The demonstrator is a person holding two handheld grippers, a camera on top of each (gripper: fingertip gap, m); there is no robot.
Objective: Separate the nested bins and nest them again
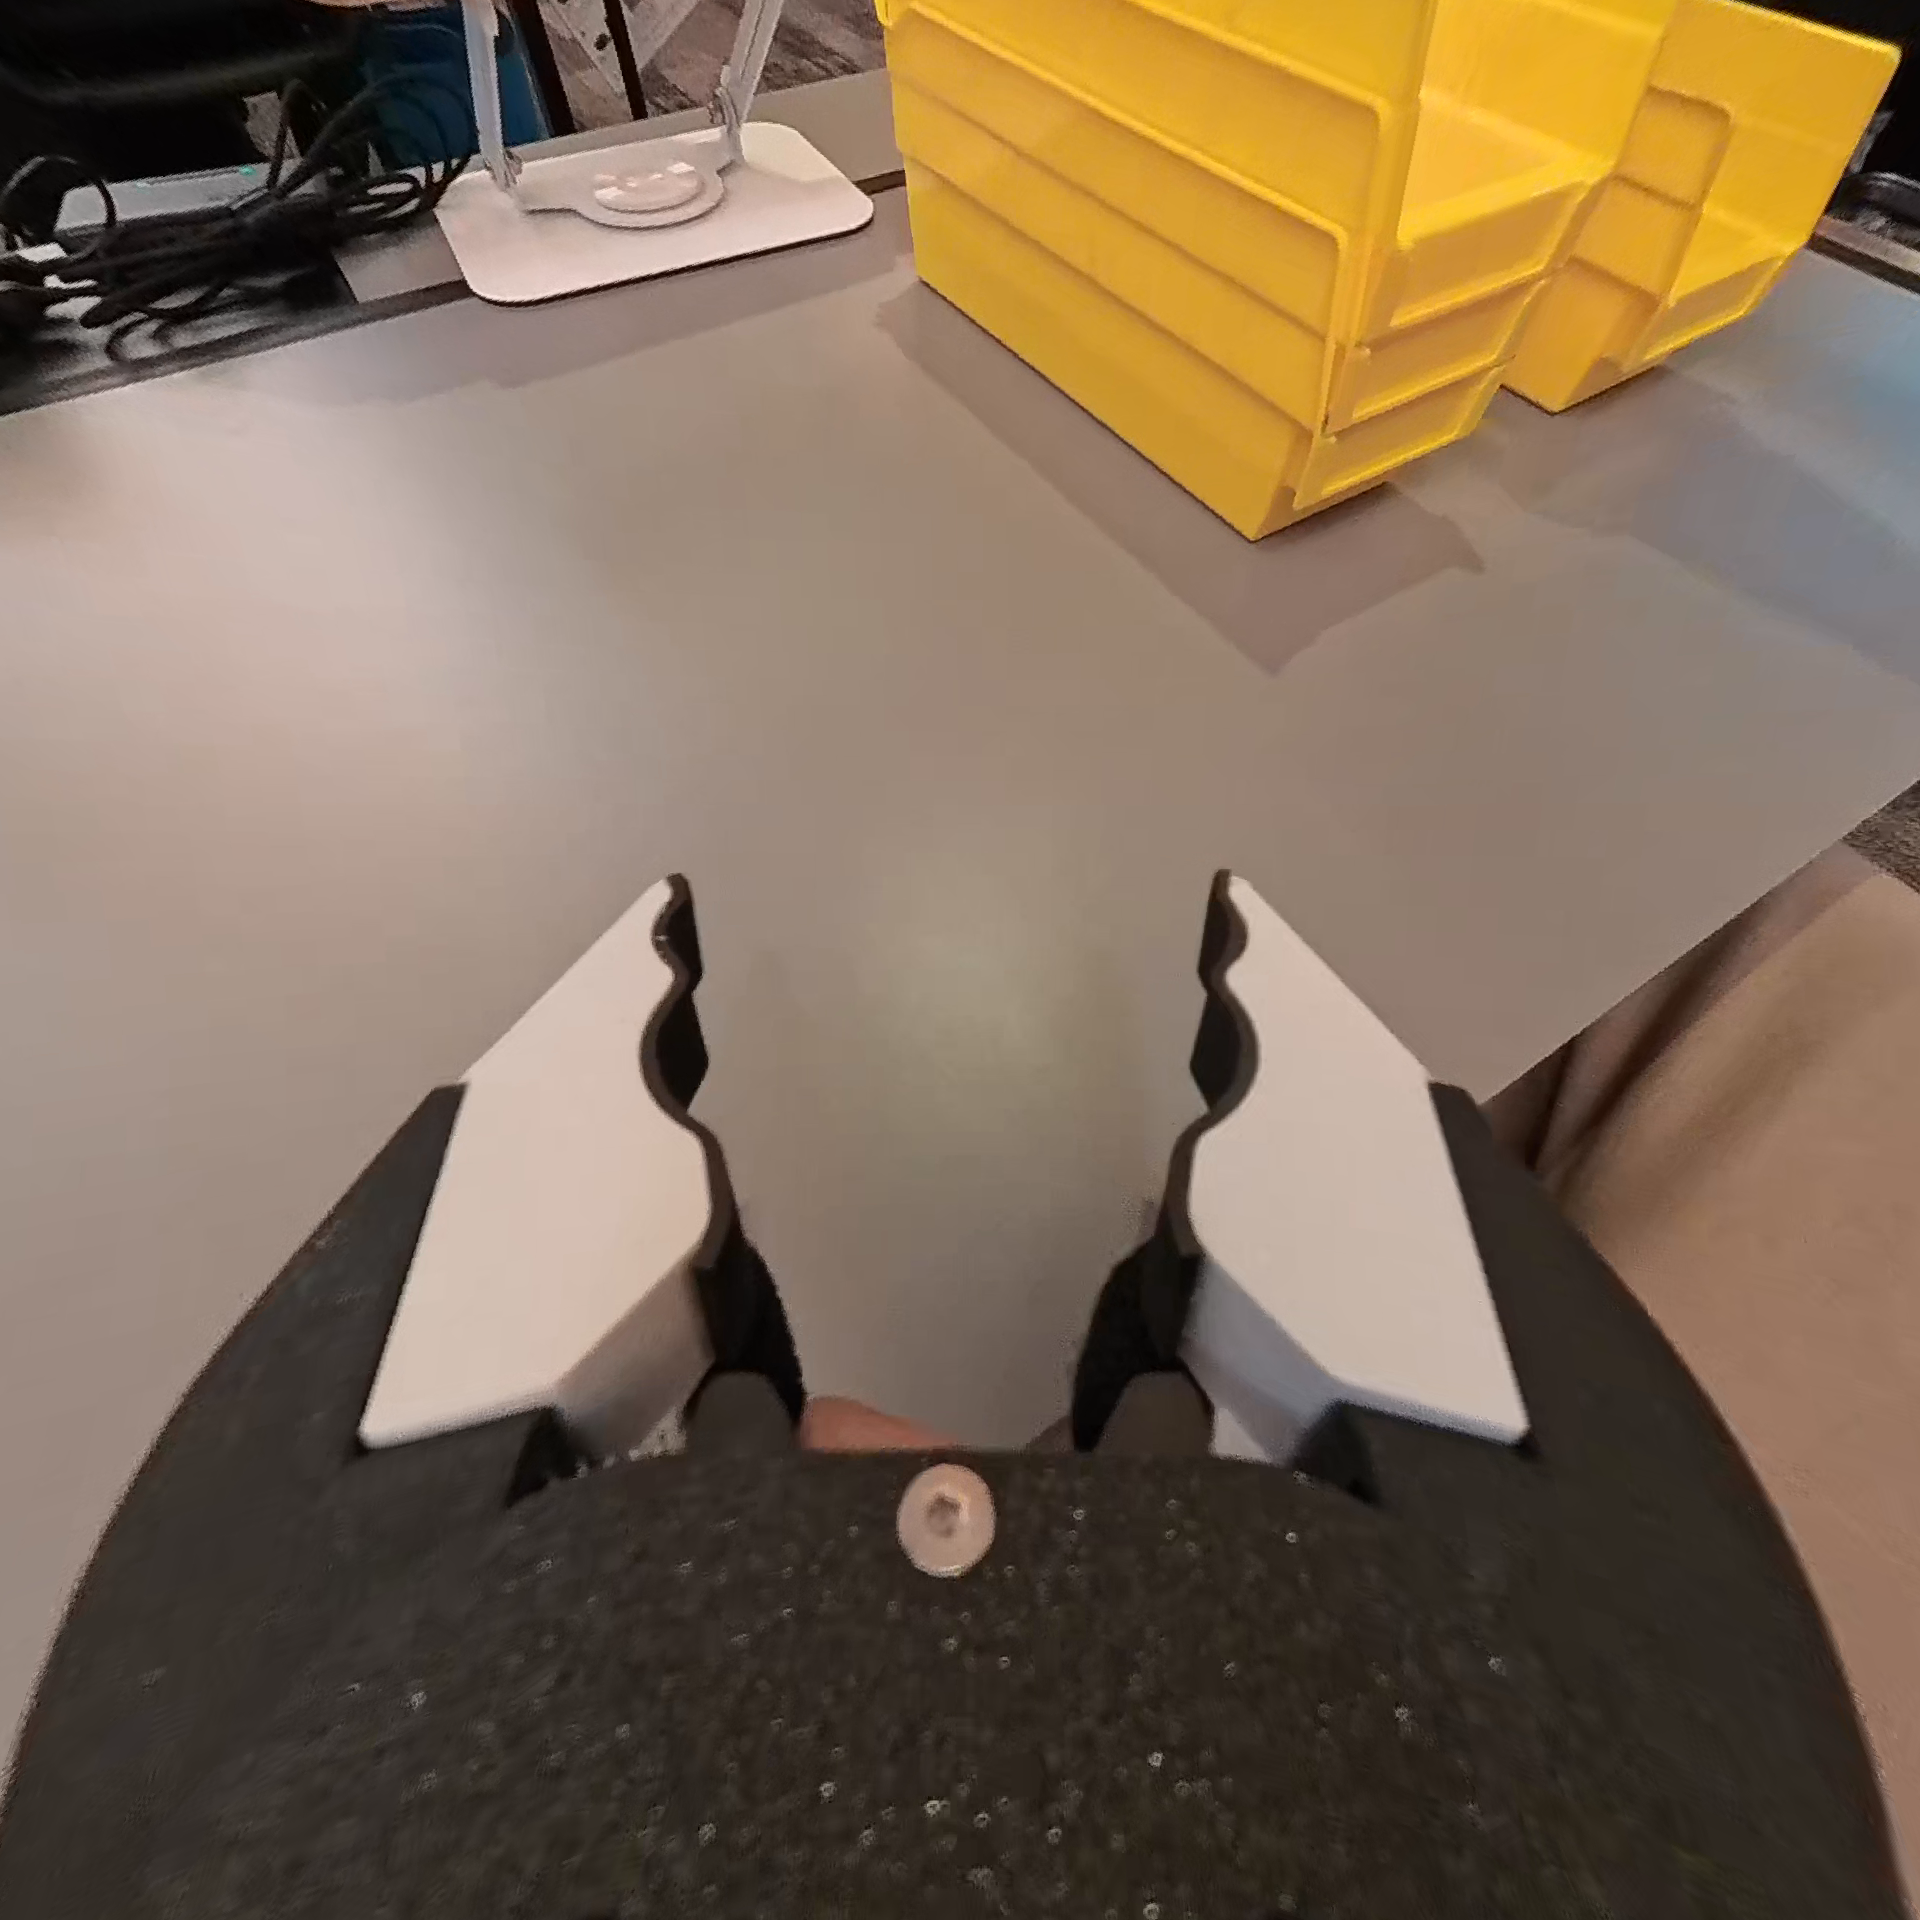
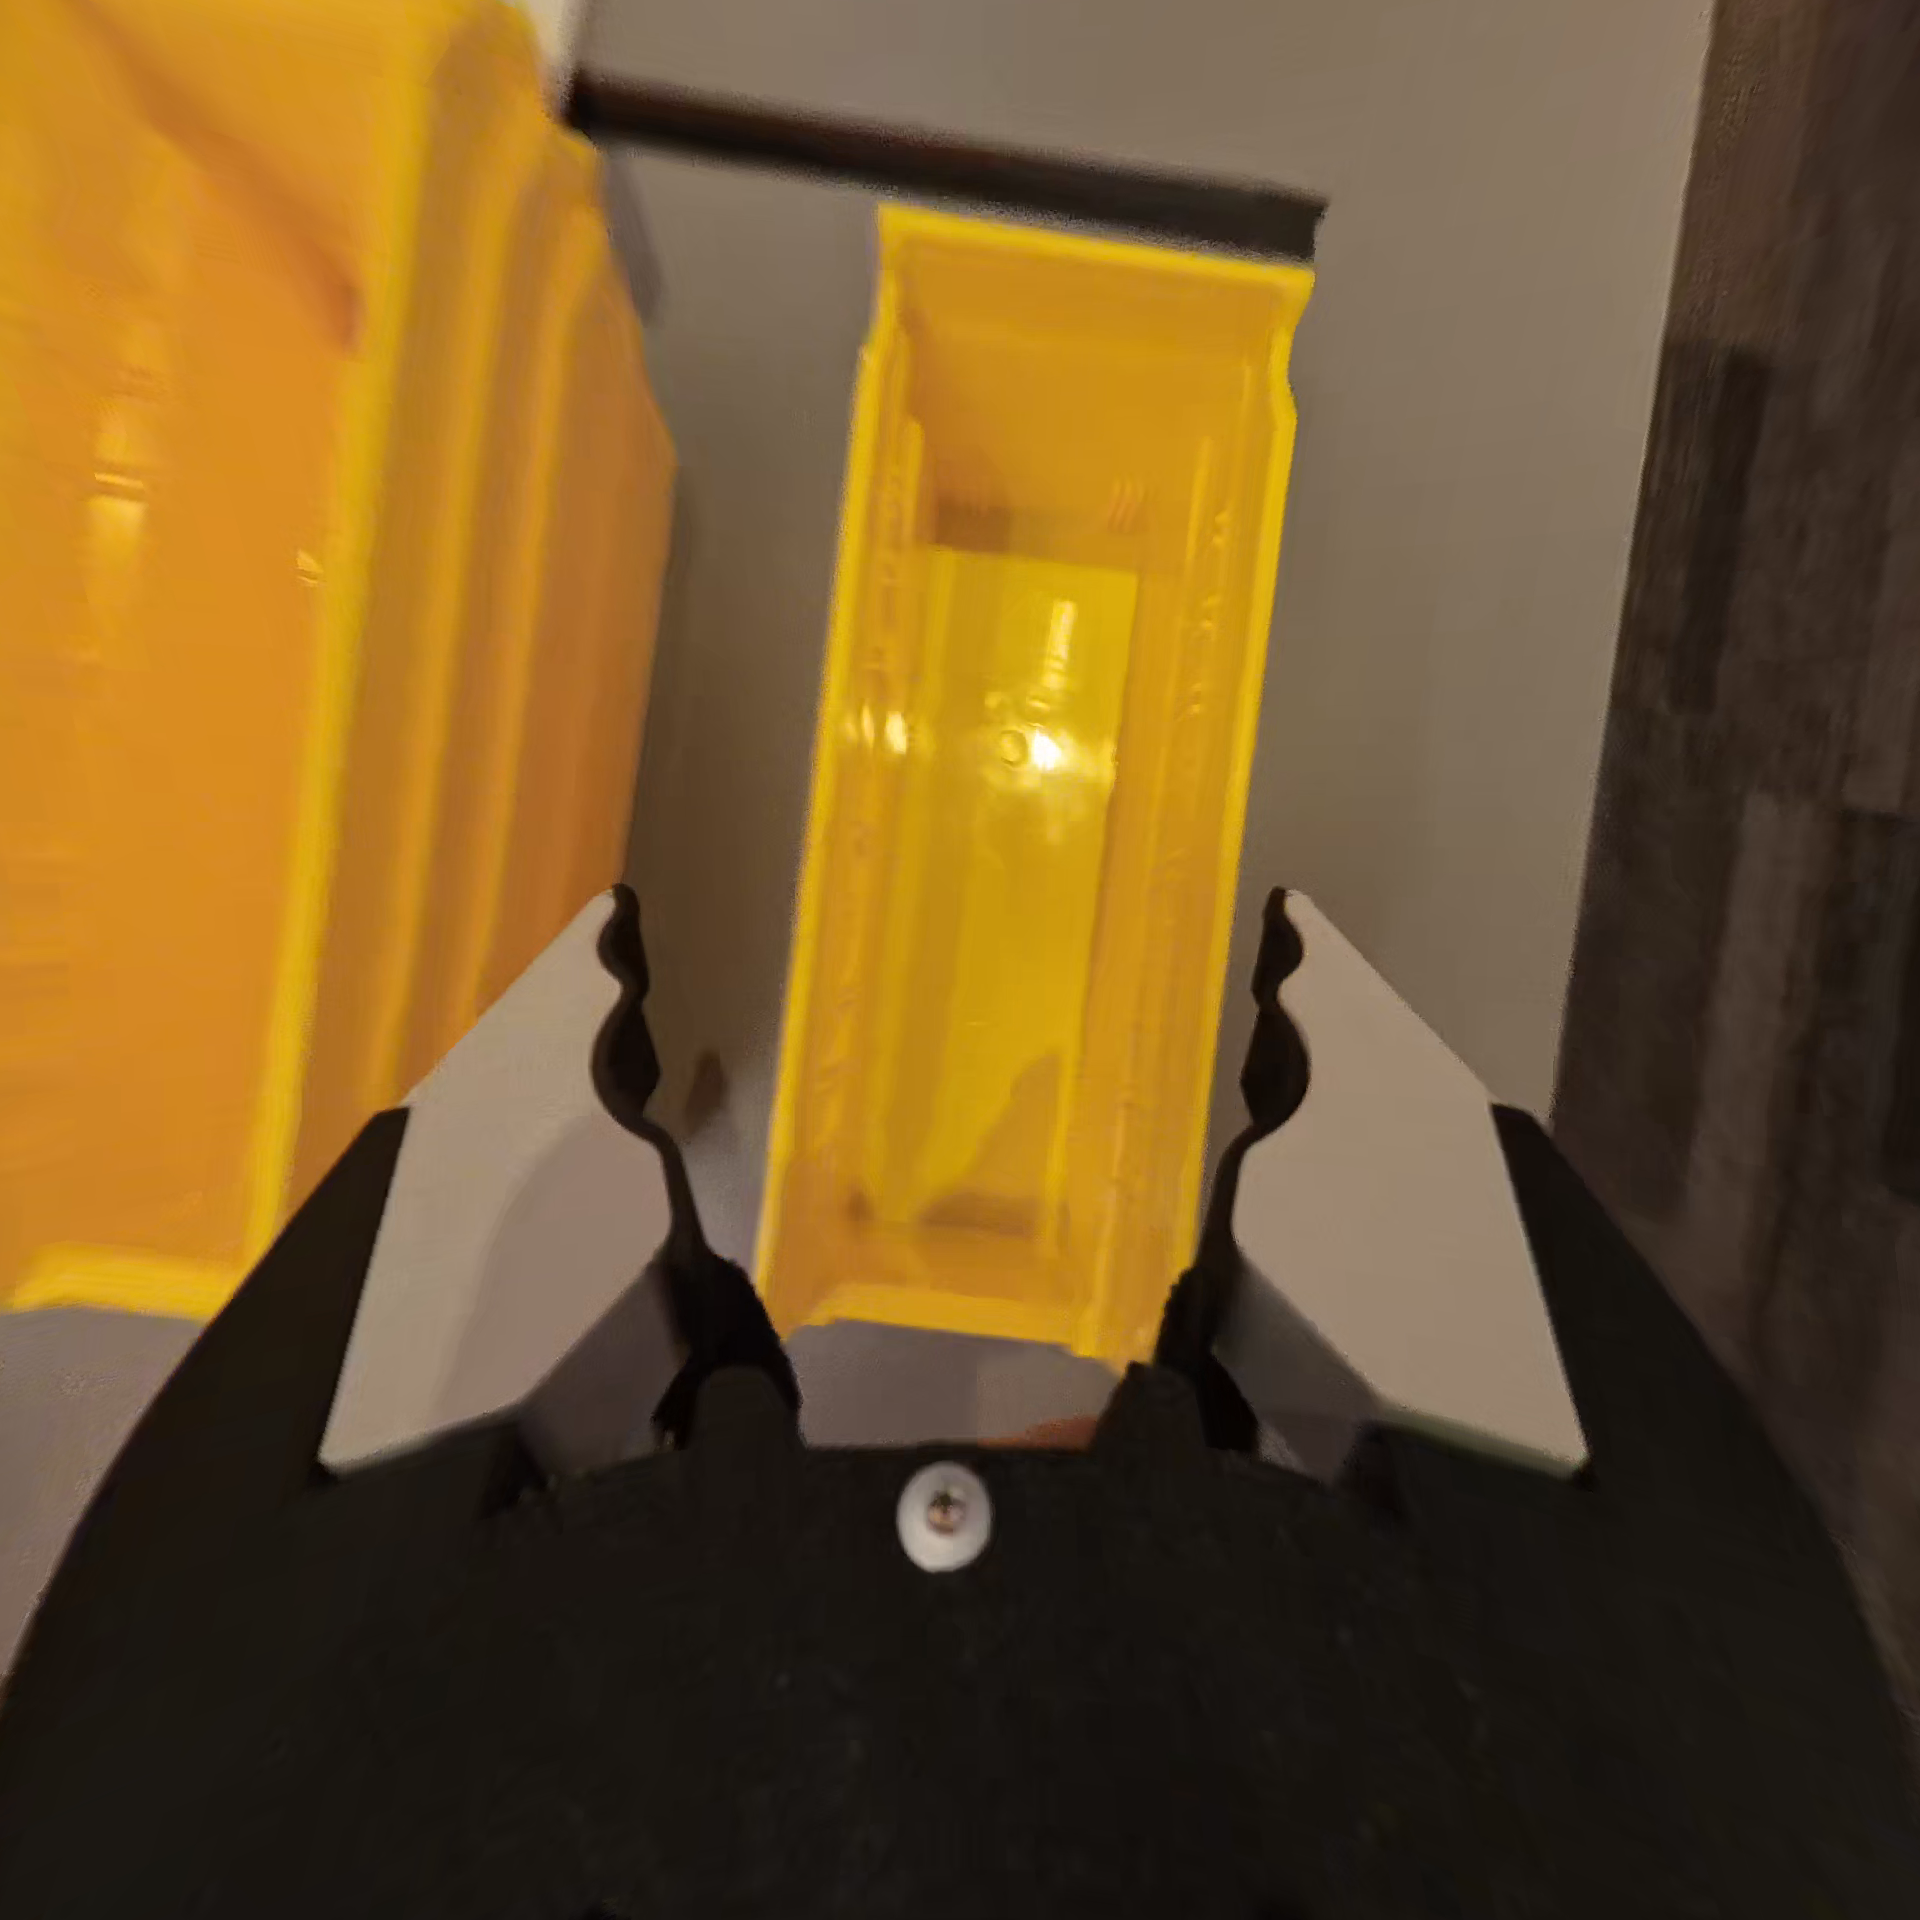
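The left gripper [image 1: 948, 883] hung over bare grey table [image 1: 520, 675] with its jaws spread wide and nothing between them. Well ahead of it and off to its right stood a stack of nested yellow bins [image 1: 1226, 260], several rims stepped one above another, with a second yellow bin stack [image 1: 1745, 229] just beside it on the far side. Farther back on the left lay a white stand base [image 1: 655, 208] and a tangle of black cables [image 1: 208, 229]. In the right wrist view, the right gripper [image 2: 951, 894] pointed down over a single yellow bin [image 2: 1039, 810] sitting open side up on the table. Its jaws were parted and gripping nothing; the bin's near end lay between the two fingers, though whether either finger touched a wall could not be told. The nested bins [image 2: 260, 623] rose blurred just to the left of that single bin, a narrow strip of table showing between them.
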